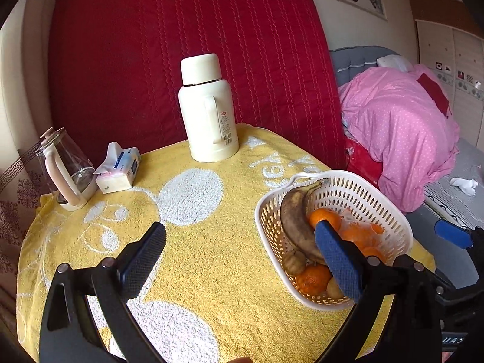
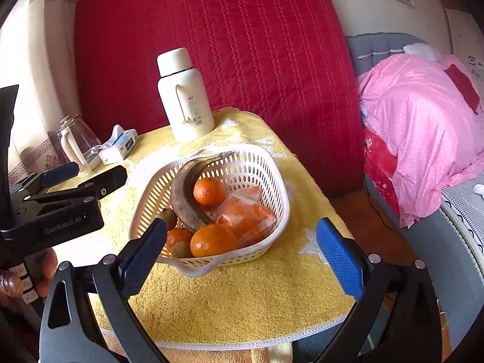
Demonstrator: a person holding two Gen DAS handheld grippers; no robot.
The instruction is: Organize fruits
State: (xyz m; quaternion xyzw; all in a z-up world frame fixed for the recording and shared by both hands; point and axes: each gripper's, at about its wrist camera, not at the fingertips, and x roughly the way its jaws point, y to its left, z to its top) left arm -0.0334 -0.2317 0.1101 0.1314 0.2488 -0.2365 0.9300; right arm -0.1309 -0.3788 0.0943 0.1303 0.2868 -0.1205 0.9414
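Both jaws gape empty: basket sits near towel's right edge, left side bare.

White basket — orange tangerines, browned banana.

So there's a white perforated plastic basket with rounded corners sitting on a yellow terry towel, and all the fruit's piled inside it. A really overripe, brown-spotted banana leans against the left wall, stem tip poking over the back rim. A round orange mandarin sits right beside its curve, a bigger orange one rests at the front, and another is half hidden under the banana. Two small brownish kiwi-looking fruits are tucked at the left front corner. A clear plastic bag of orange pieces fills the right side.
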